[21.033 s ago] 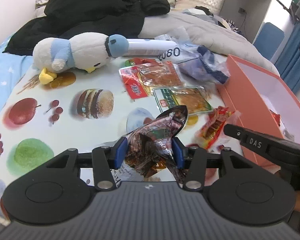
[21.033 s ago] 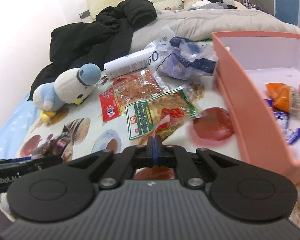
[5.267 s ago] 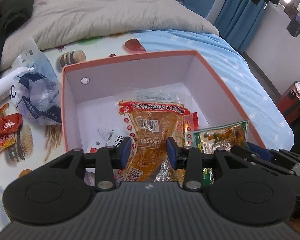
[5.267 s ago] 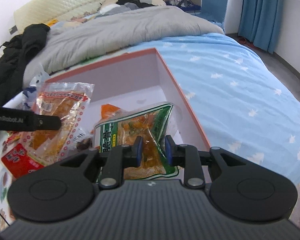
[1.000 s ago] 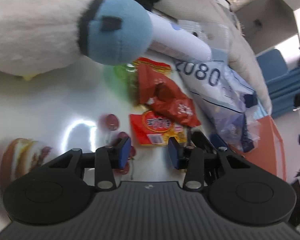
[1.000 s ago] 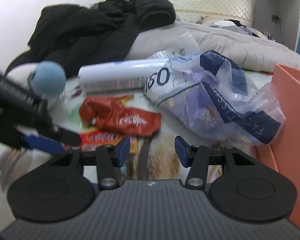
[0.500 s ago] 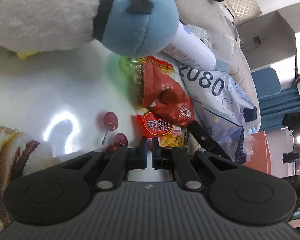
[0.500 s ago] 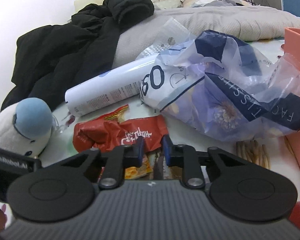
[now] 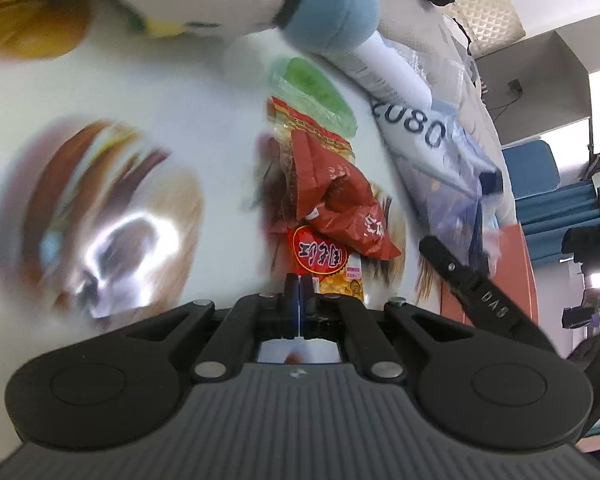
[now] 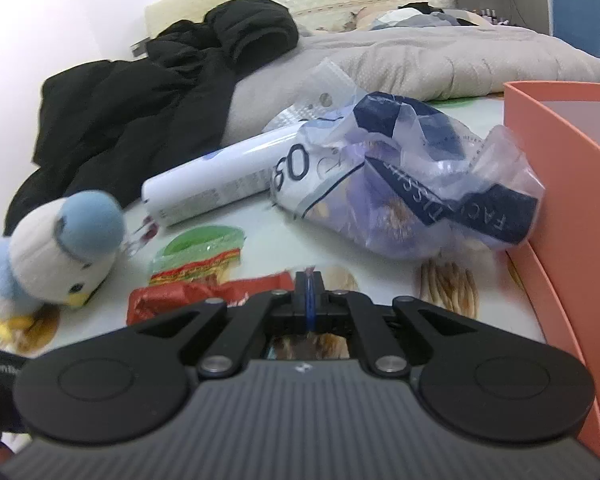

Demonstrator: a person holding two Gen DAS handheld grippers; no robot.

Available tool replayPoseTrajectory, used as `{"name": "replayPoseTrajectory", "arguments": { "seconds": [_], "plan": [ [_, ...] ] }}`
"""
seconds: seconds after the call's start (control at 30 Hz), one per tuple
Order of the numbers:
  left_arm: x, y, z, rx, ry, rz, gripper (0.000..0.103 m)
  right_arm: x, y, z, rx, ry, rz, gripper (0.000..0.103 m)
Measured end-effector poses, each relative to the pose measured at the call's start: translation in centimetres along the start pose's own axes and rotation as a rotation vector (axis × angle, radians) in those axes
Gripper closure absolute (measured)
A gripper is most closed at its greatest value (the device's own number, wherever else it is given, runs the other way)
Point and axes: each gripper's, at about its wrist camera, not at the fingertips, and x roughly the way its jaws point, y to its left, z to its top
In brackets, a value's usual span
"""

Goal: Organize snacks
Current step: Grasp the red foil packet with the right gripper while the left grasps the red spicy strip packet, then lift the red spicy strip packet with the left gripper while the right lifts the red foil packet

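Observation:
My left gripper [image 9: 299,285] is shut on the near edge of a small red-and-yellow snack packet [image 9: 326,266] on the printed tablecloth. A crumpled red snack bag [image 9: 336,200] lies just beyond and partly over it. My right gripper [image 10: 309,282] is shut on the edge of that red snack bag [image 10: 180,300]; it also shows as a black finger [image 9: 472,288] at the right of the left wrist view. The orange box [image 10: 560,184] stands at the right.
A blue-and-white plush penguin [image 10: 56,252] lies at the left. A white tube [image 10: 216,180] and a crumpled blue-and-clear plastic bag [image 10: 404,184] lie behind the snacks. A black jacket [image 10: 160,92] and grey duvet [image 10: 440,60] are further back.
Both grippers went from open to shut, the left on the small packet and the right on the red bag. Both views have shifted and the left view is blurred with motion.

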Motion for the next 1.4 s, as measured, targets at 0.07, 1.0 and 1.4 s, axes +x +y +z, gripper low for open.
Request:
{"name": "replayPoseTrajectory", "arguments": {
  "seconds": [0.07, 1.0, 1.4],
  "plan": [
    [-1.3, 0.8, -1.5, 0.000, 0.002, 0.001, 0.103, -0.9, 0.1, -0.4, 0.003, 0.024, 0.050, 0.098],
    [-12.6, 6.4, -18.0, 0.025, 0.018, -0.084, 0.103, -11.0, 7.9, -7.3, -0.805, 0.372, 0.520, 0.034],
    [-14.6, 7.4, -21.1, 0.042, 0.029, -0.082, 0.103, -12.6, 12.5, -11.7, -1.250, 0.494, 0.663, 0.033]
  ]
}}
